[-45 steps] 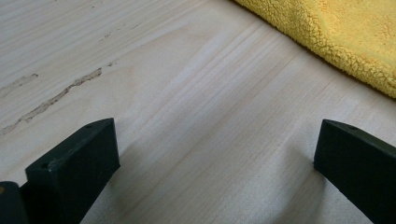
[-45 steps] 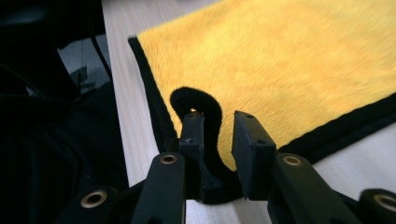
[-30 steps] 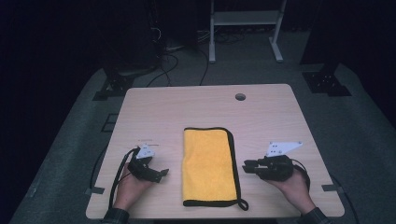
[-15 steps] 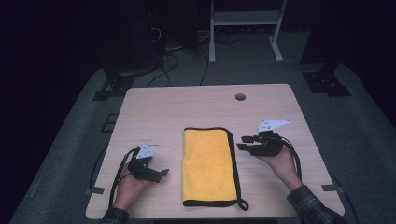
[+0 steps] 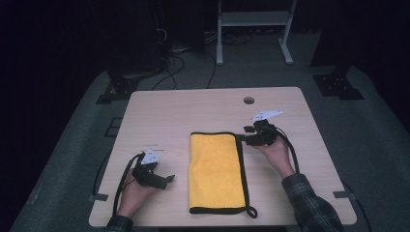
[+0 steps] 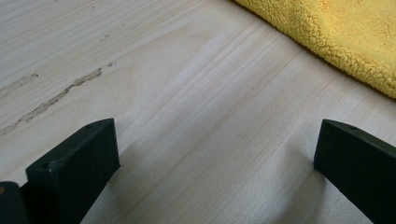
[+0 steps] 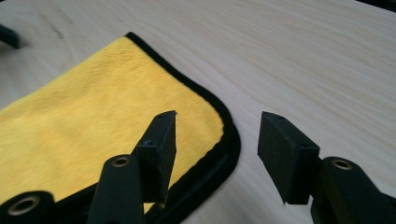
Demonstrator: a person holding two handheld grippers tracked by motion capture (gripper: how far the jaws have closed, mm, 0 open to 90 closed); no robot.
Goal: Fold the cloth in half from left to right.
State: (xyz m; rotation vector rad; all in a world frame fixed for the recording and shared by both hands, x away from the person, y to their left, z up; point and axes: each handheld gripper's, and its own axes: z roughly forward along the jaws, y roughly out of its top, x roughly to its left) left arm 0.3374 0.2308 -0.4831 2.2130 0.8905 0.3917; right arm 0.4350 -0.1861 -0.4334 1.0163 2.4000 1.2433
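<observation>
Just yellow cloth (image 5: 216,170) flat on table (image 5: 183,111), r. gripper (image 5: 247,136) beside

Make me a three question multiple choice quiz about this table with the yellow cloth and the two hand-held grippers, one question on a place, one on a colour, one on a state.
1. Where is the right gripper?
A. At the far right corner of the cloth
B. At the cloth's near left corner
C. Beside the hole in the table

2. What colour is the cloth's edging?
A. White
B. Black
C. Red

3. How do the left gripper's jaws stand?
A. Clamped on the cloth
C. Shut with nothing between them
B. Apart, over bare wood

Answers:
1 A: the high view shows it at the cloth's far right corner, and the right gripper view shows that corner between its jaws.
2 B: a black border runs round the yellow.
3 B: the left gripper view shows bare table between the jaws, the cloth off to one side.
</observation>
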